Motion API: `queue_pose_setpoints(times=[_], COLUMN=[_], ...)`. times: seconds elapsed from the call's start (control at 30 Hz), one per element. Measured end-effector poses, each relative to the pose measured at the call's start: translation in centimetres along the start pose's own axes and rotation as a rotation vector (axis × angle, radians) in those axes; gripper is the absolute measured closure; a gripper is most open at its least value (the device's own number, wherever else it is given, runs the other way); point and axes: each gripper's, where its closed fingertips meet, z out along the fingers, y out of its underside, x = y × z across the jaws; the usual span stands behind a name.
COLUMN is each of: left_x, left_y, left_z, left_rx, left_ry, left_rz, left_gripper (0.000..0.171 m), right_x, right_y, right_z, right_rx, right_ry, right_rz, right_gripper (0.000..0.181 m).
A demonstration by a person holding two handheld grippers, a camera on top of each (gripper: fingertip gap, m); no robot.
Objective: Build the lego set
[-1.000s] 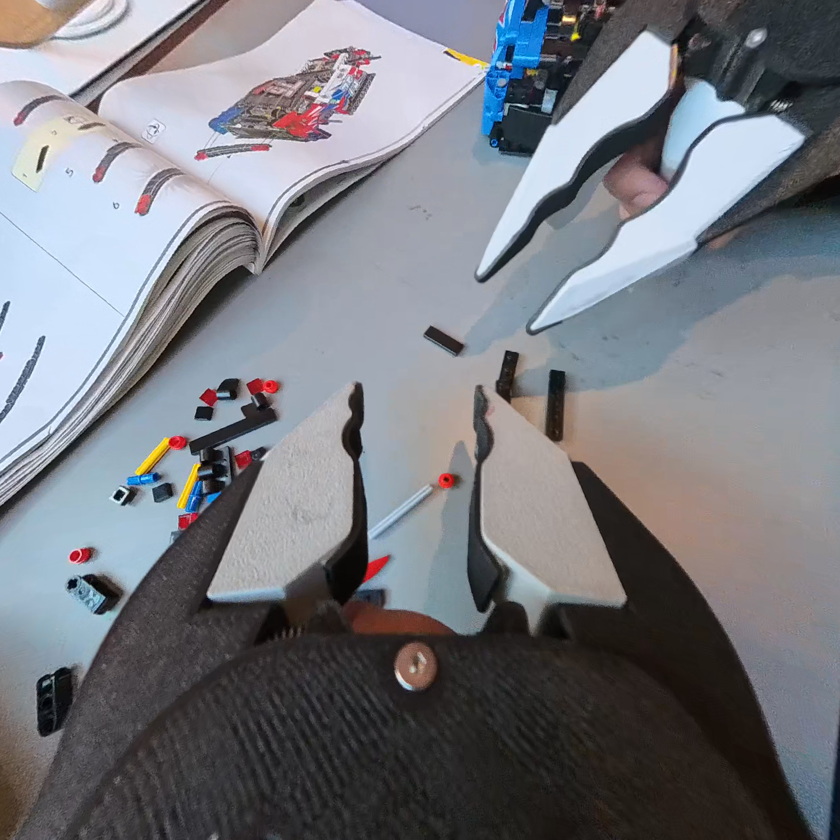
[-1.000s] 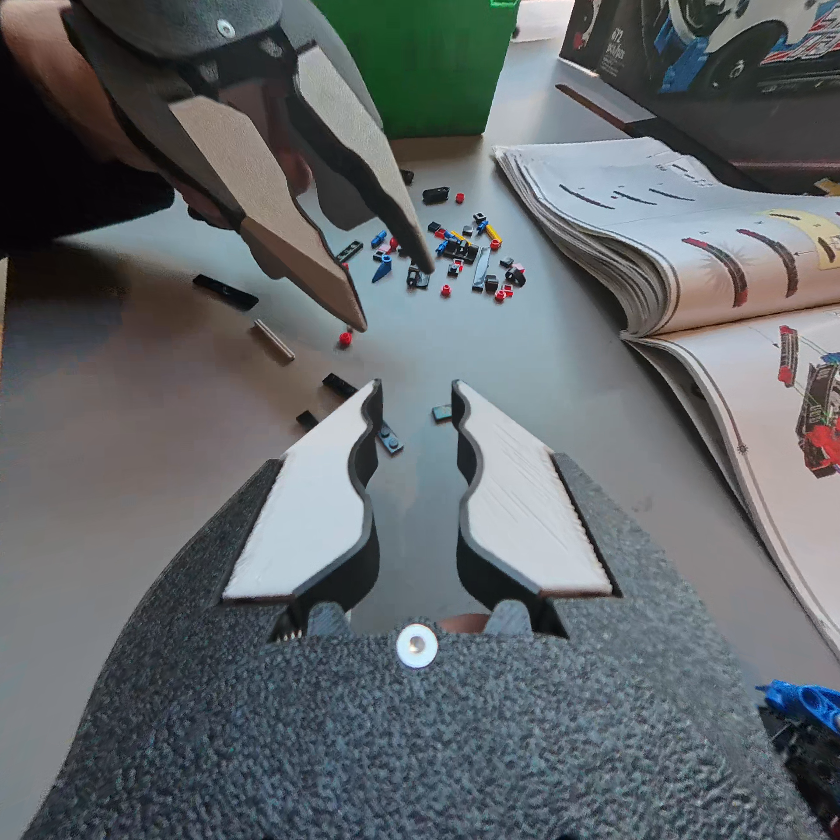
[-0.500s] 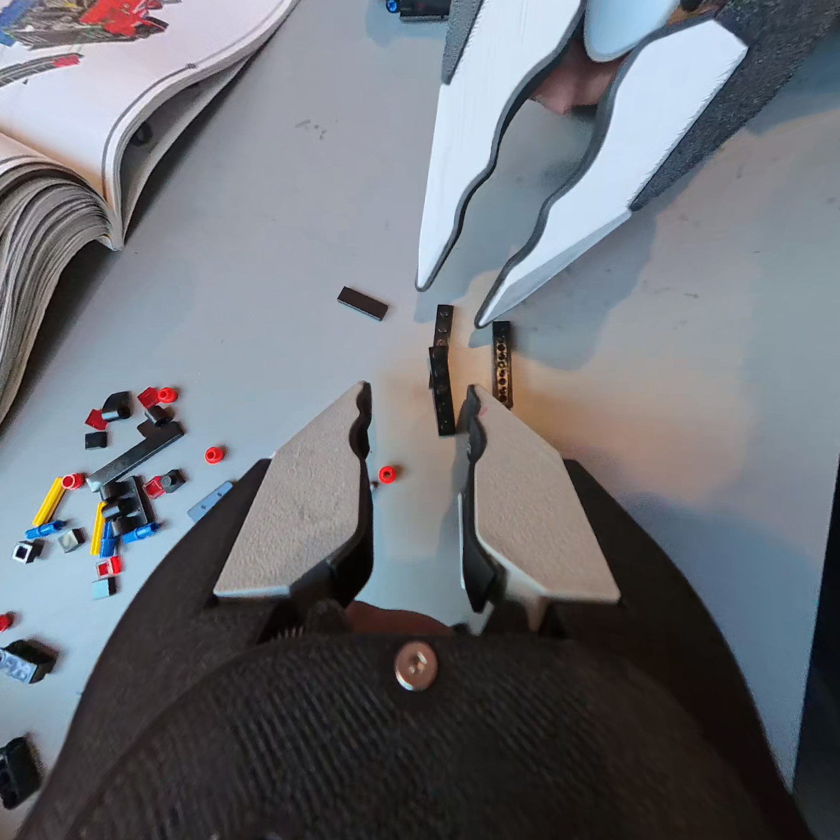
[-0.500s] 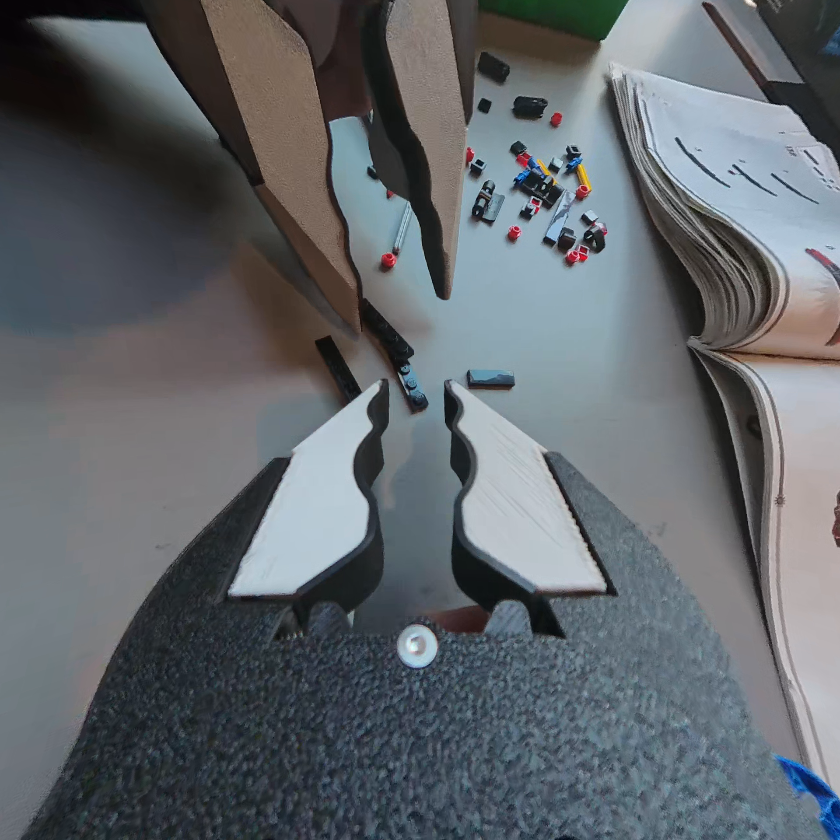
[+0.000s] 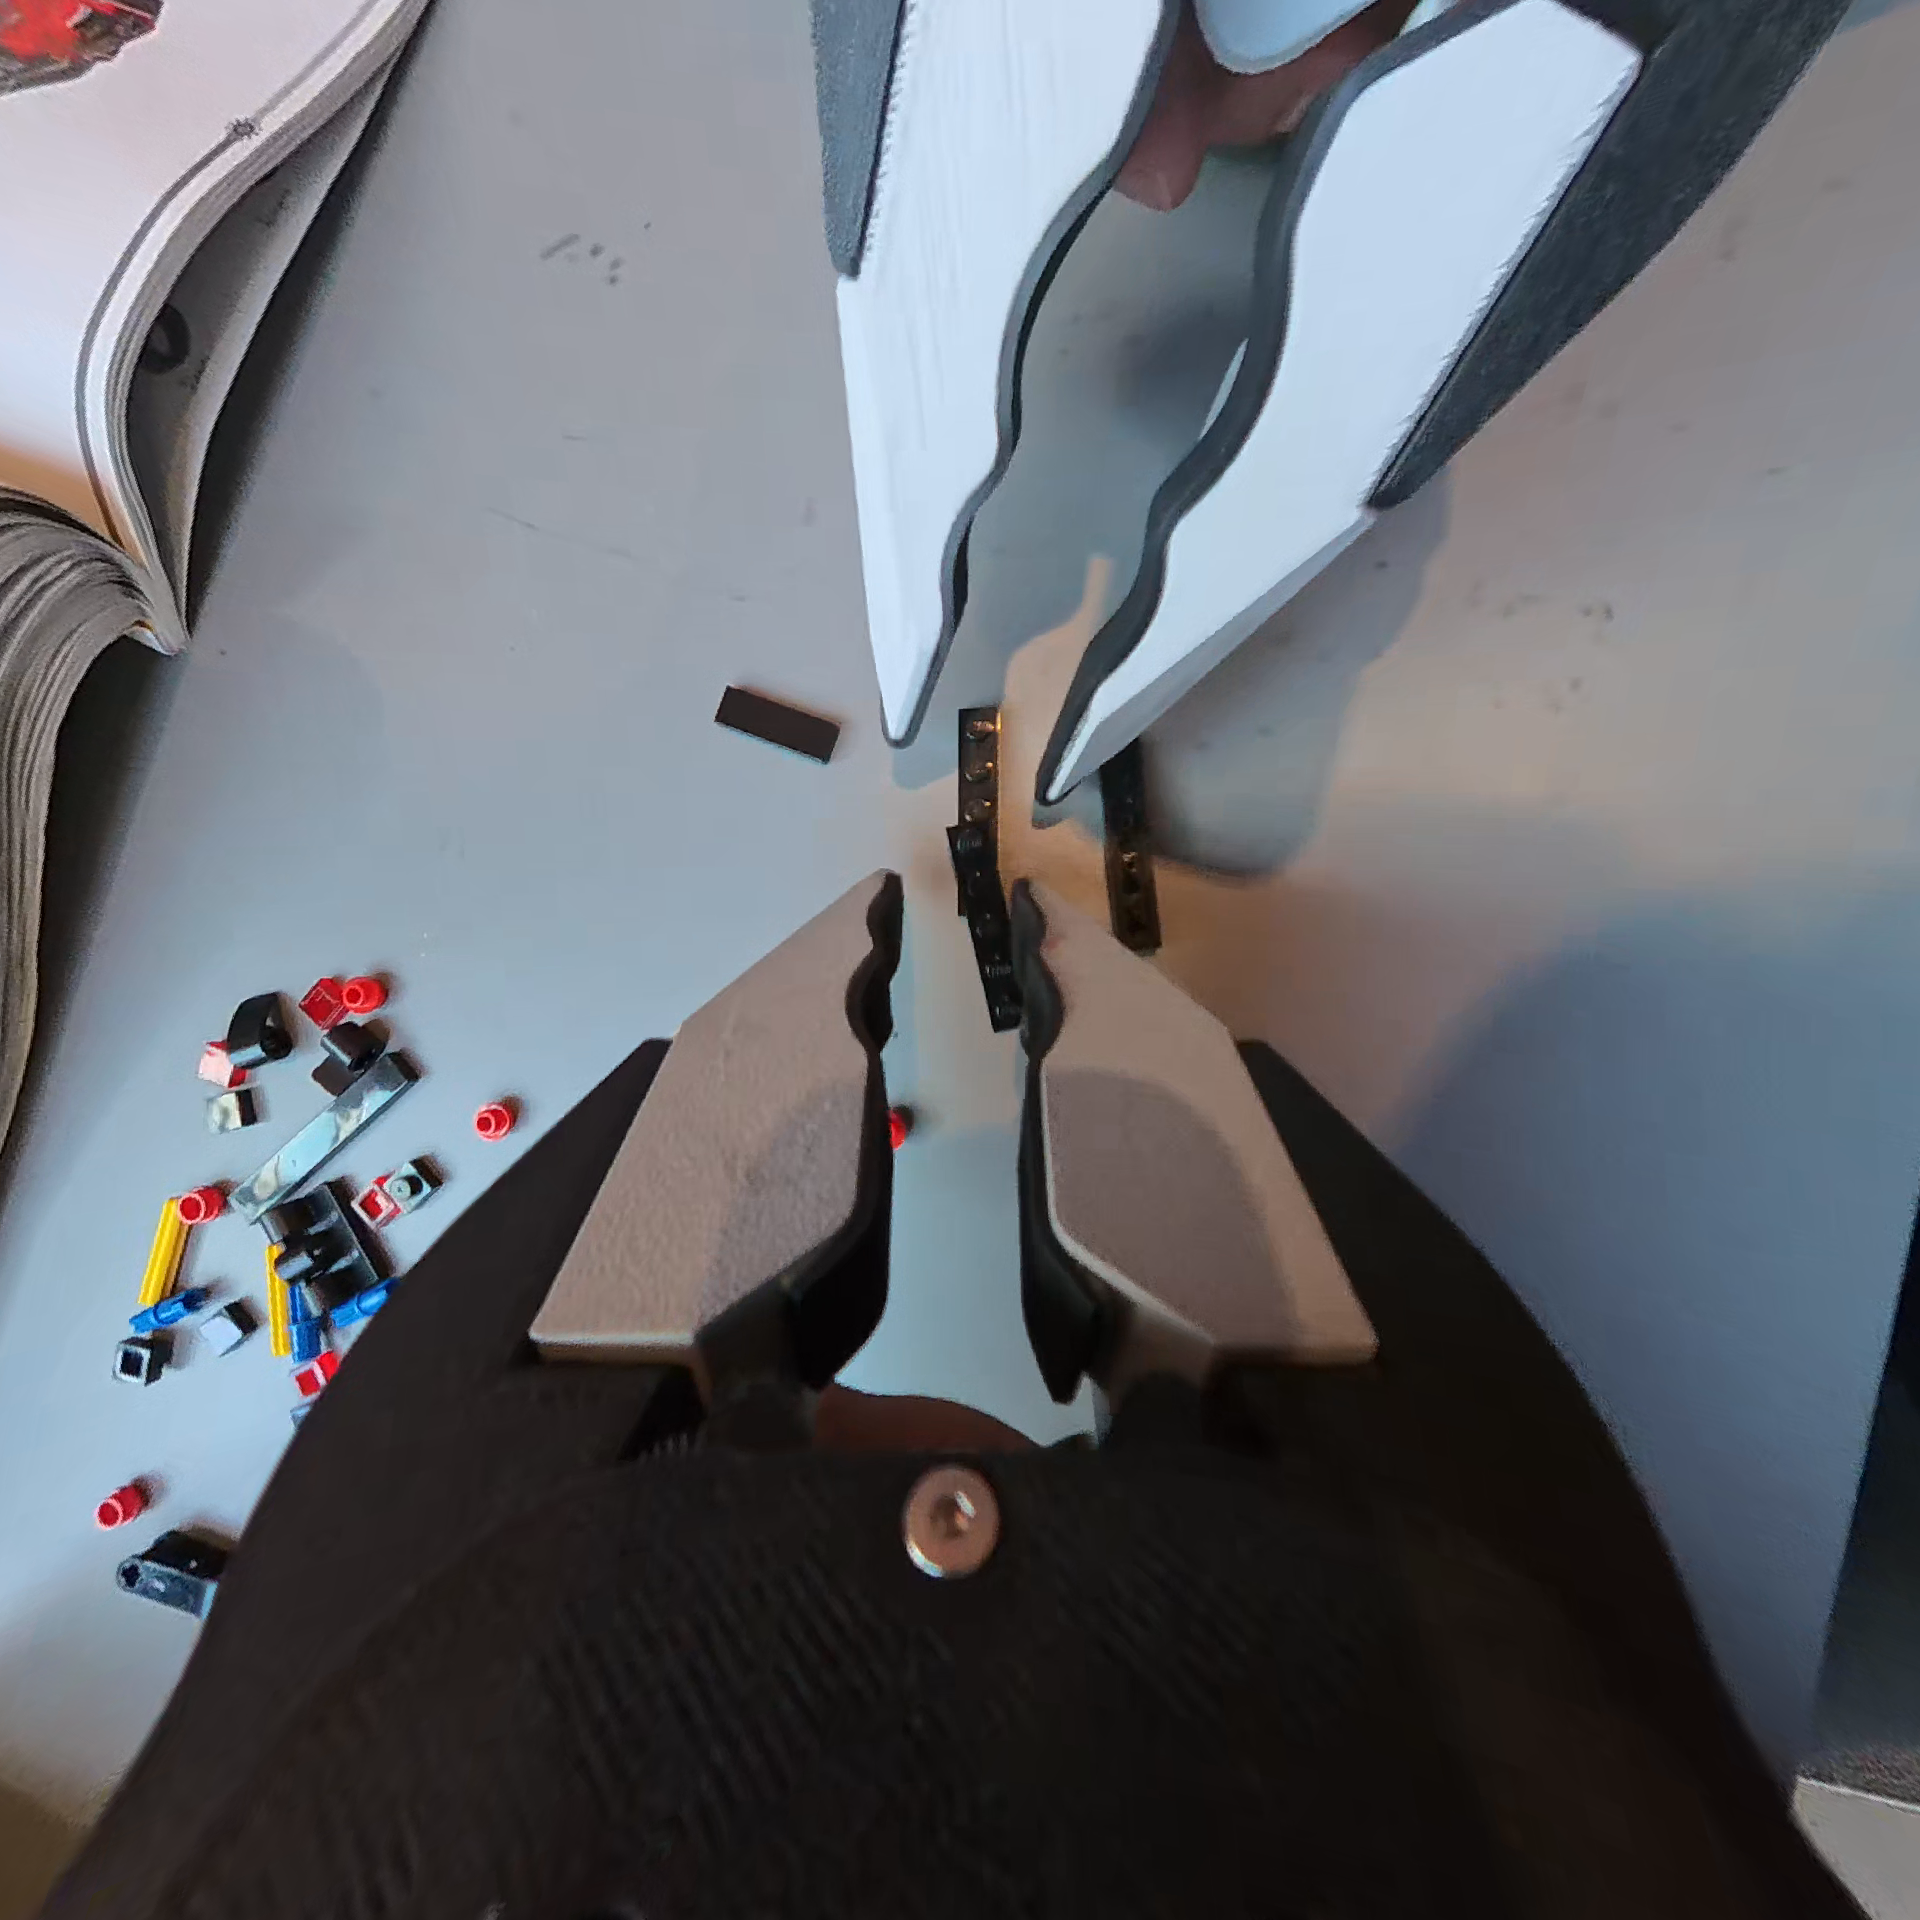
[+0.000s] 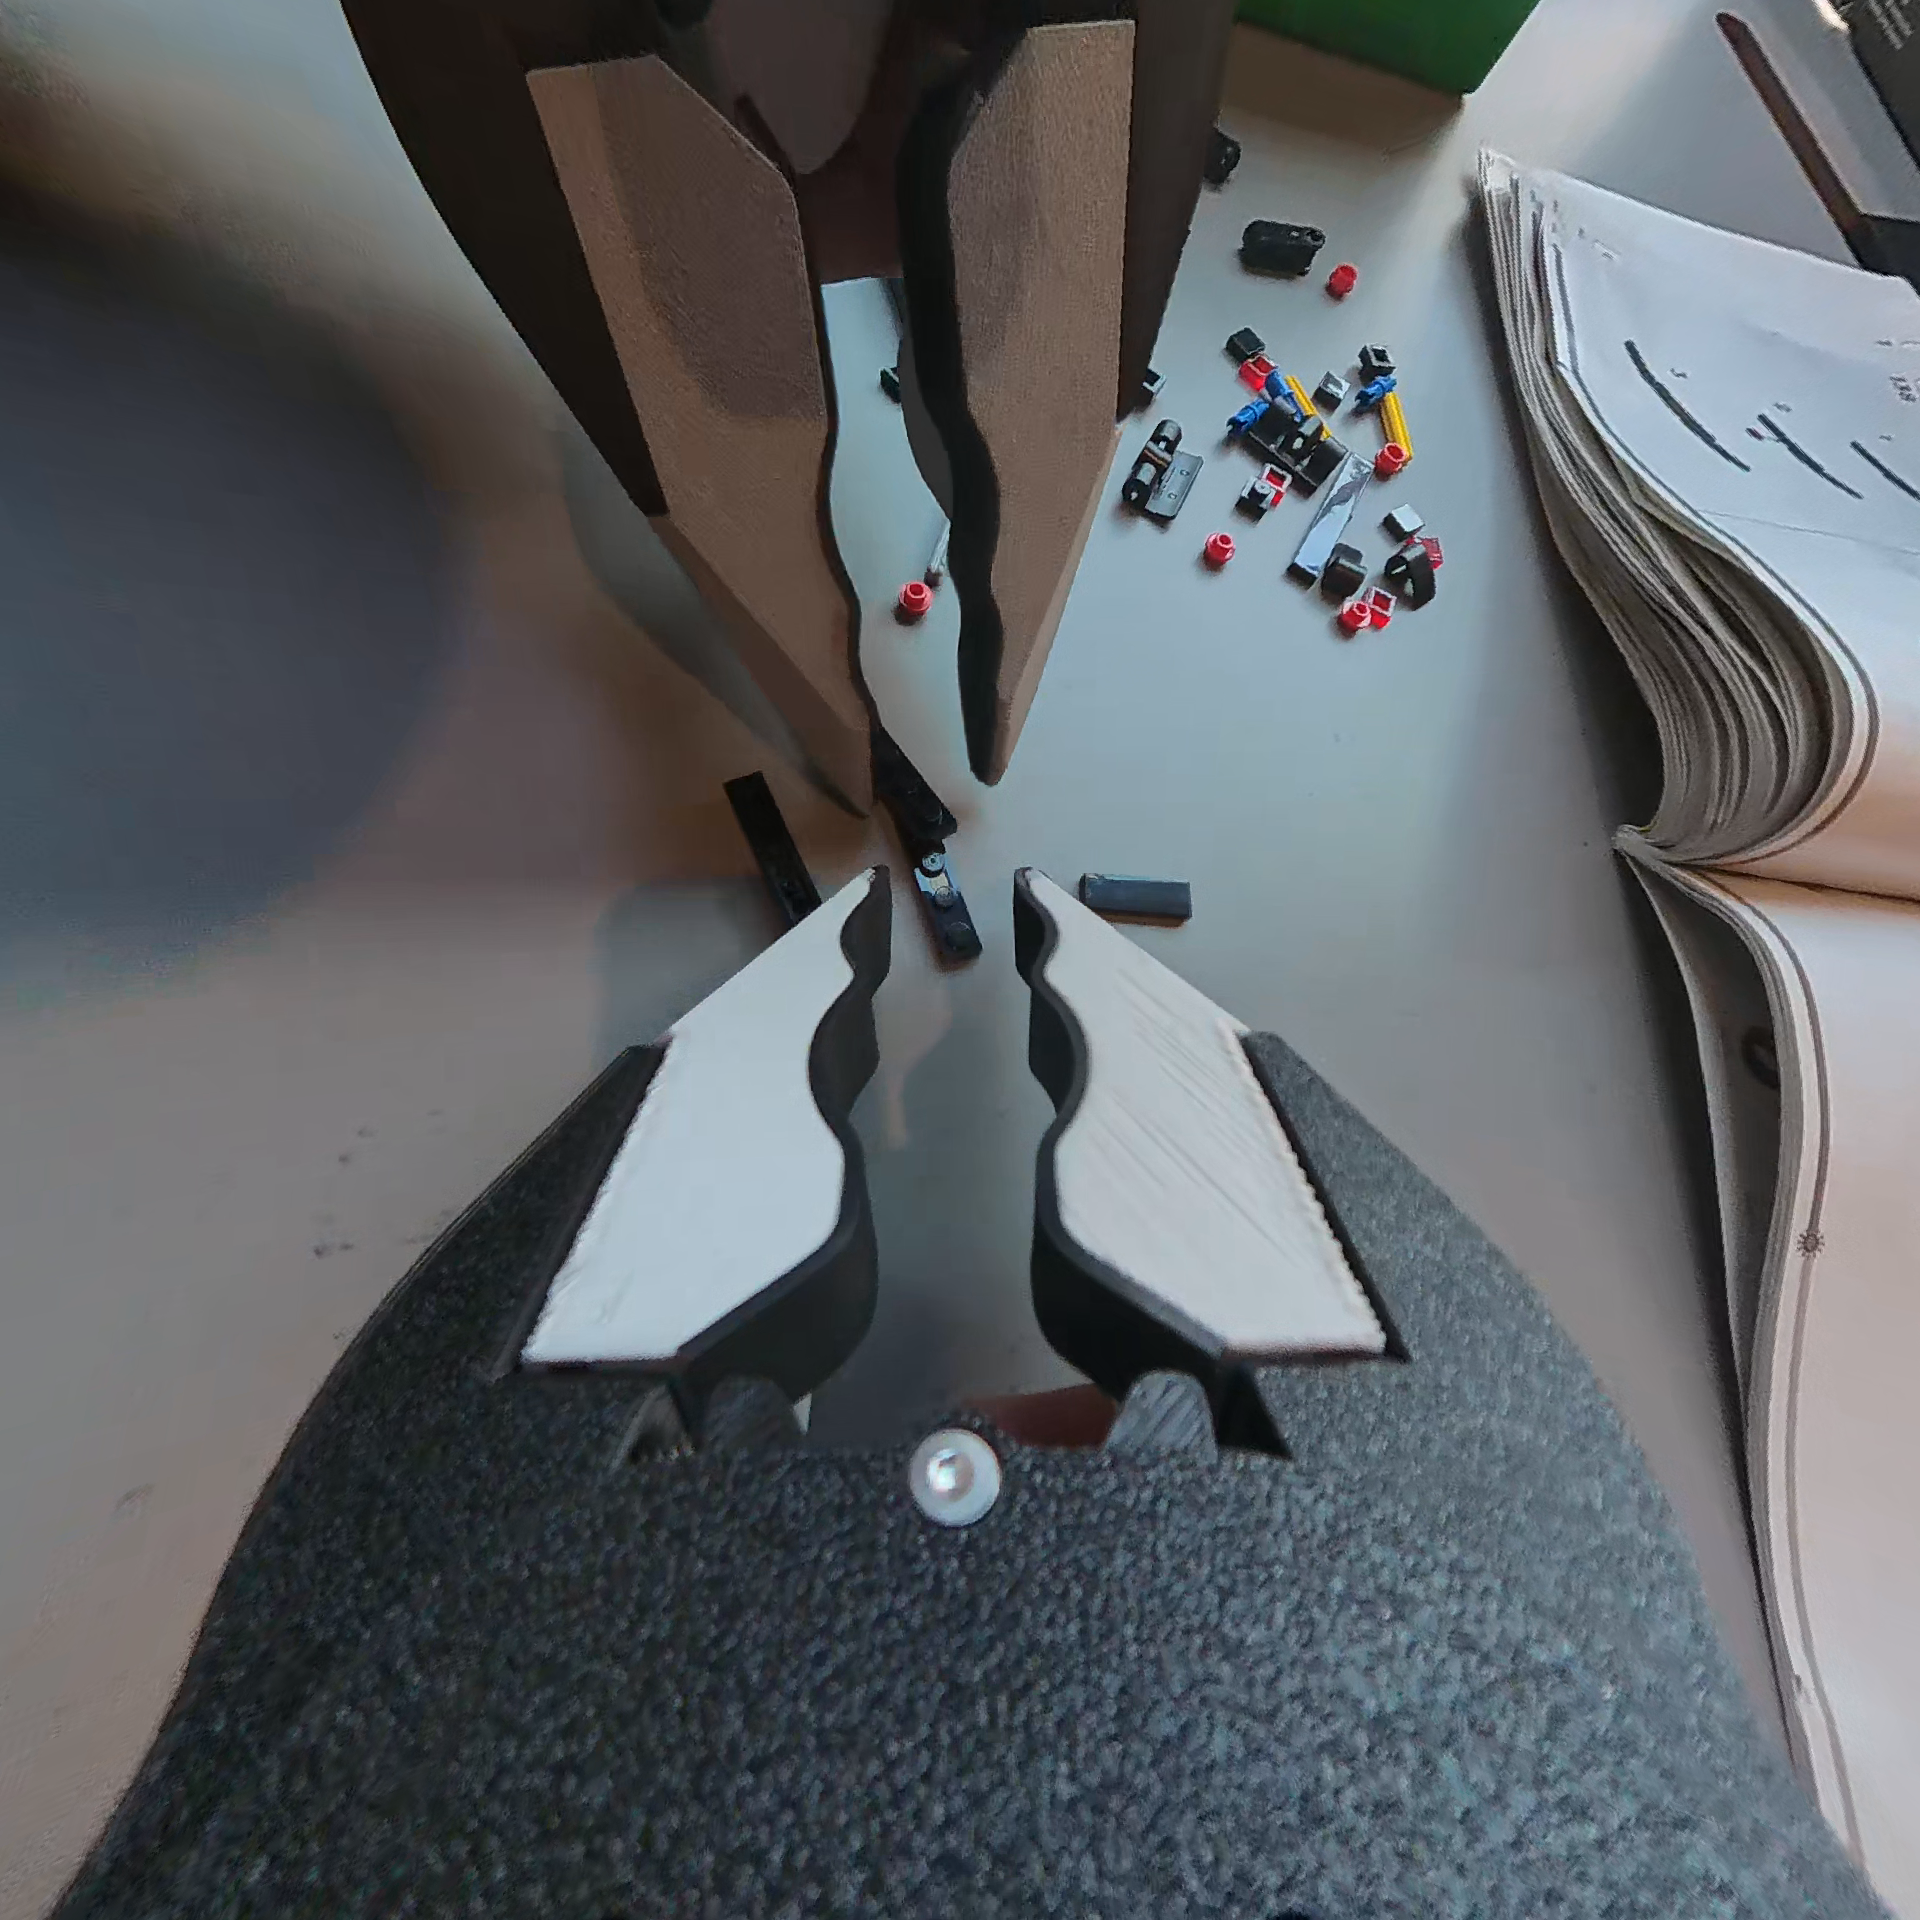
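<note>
In the left wrist view the left gripper (image 5: pixel 954 896) and right gripper (image 5: pixel 971 764), both parted and holding nothing, converge on two overlapping black plates (image 5: pixel 982 868) lying unjoined on the table (image 5: pixel 520 623), while the right wrist view shows loose pieces (image 6: pixel 1320 457) far right beside the manual (image 6: pixel 1714 623), so much building seems left.

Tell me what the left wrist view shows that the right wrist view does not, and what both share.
Only the left wrist view shows a printed picture of the model on the booklet's page. Only the right wrist view shows a green box at the far edge. Both show the two studded black plates lying between the open jaws of both grippers, the flat black tile and the pile of small pieces.
</note>
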Motion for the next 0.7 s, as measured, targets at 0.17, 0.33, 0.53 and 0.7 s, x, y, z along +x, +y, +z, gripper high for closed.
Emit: queue_pose_setpoints(times=[0.17,0.33,0.53,0.7], left_x=[-0.1,0.0,-0.2,-0.5], left_y=[-0.1,-0.2,-0.1,0.4], left_z=[0.1,0.1,0.0,-0.7], left_rx=[-0.027,-0.031,-0.017,0.022], left_ry=[-0.006,0.007,-0.015,-0.048], left_rz=[0.026,0.040,0.037,-0.001], left_gripper=[0.161,0.166,0.167,0.167], right_x=[0.0,0.2,0.2,0.0], right_y=[0.0,-0.7,-1.1,-0.2], right_z=[0.4,0.3,0.1,0.2], right_rx=[-0.007,0.033,0.057,0.009], right_ry=[-0.018,-0.024,-0.022,-0.018], right_rz=[-0.031,-0.020,-0.030,-0.039], right_gripper=[0.160,0.160,0.162,0.161])
